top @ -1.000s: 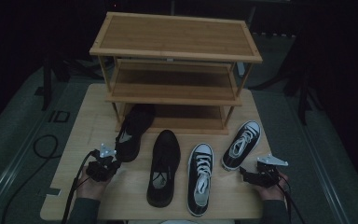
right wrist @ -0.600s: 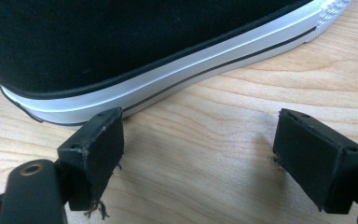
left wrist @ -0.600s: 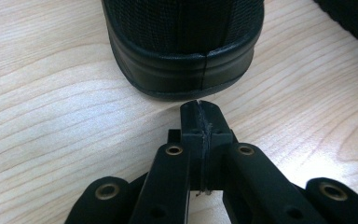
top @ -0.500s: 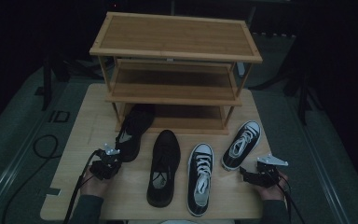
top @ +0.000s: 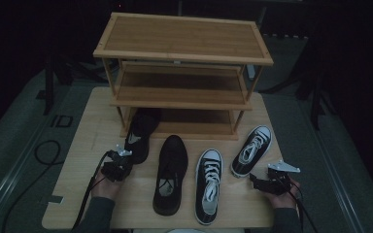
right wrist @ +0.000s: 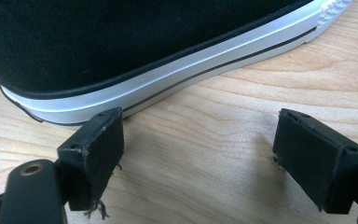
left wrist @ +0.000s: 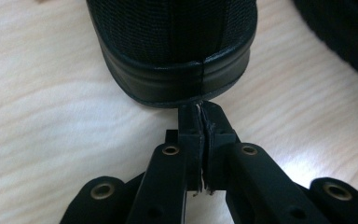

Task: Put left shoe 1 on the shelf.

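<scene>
- At lower left of the high view we see the left gripper (top: 118,166) held in a hand (top: 105,187), just behind the heel of the leftmost black shoe (top: 140,133).
- In the left gripper view its jaws are pressed together with nothing between them, their tips right at the heel's sole edge (left wrist: 177,79); we cannot tell if they touch it.
- That shoe's toe reaches under the bottom shelf of the wooden rack (top: 184,58), which stands at the upper centre on the table (top: 73,194).
- Next to the right, a second black shoe (top: 170,172) lies on the table, toe toward the rack.
- Right of it lies a black-and-white sneaker (top: 209,184), and farther right another sneaker (top: 252,149), angled, near the rack's right leg.
- At lower right we see the right gripper (top: 264,182) in the other hand (top: 281,196), just beside that angled sneaker's heel.
- In the right gripper view its jaws stand wide apart over bare wood, the left jaw close to the white sole (right wrist: 168,88).
</scene>
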`<state>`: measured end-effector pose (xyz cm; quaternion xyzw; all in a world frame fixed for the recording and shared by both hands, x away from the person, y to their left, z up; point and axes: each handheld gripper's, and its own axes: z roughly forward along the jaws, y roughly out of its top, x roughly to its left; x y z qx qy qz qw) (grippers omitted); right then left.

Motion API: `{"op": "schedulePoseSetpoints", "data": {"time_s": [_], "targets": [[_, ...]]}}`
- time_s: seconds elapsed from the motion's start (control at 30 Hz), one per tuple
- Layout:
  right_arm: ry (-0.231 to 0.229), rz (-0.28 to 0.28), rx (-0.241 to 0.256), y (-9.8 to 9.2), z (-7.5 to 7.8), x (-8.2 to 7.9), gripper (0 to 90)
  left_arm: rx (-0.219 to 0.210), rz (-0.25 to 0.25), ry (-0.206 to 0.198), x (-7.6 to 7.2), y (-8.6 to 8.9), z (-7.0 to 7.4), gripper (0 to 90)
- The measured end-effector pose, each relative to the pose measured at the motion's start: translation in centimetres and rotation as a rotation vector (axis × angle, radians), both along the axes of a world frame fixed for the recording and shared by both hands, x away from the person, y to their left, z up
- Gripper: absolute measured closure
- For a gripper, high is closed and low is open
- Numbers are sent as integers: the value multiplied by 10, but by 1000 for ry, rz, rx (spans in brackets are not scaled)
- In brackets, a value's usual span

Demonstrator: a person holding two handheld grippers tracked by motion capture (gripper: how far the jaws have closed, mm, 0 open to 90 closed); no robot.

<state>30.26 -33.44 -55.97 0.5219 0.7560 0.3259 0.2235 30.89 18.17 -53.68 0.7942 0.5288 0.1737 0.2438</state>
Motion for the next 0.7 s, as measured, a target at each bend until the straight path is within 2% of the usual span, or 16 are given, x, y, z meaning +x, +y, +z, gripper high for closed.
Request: {"op": "schedulePoseSetpoints", "data": {"time_s": [0.1, 0.17, 0.27, 0.47, 0.63, 0.7], "targets": [[0, 1, -1, 0, 0, 0, 162, -11, -10, -13, 4, -5, 3, 884], [-1, 0, 0, 0, 0, 0, 162, 4, -5, -38, 5, -10, 5, 885], [-1, 0, -1, 0, 0, 0, 162, -5, -4, -47, 7, -12, 7, 884], [-1, 0, 0, 0, 0, 0, 162, 23, -28, -14, 8, -18, 1, 877], [-1, 1, 0, 0, 0, 0, 162, 2, -4, -9, 12, -13, 3, 885], [-1, 1, -1, 0, 0, 0, 162, 8, -2, -12, 13, -14, 4, 887]]}}
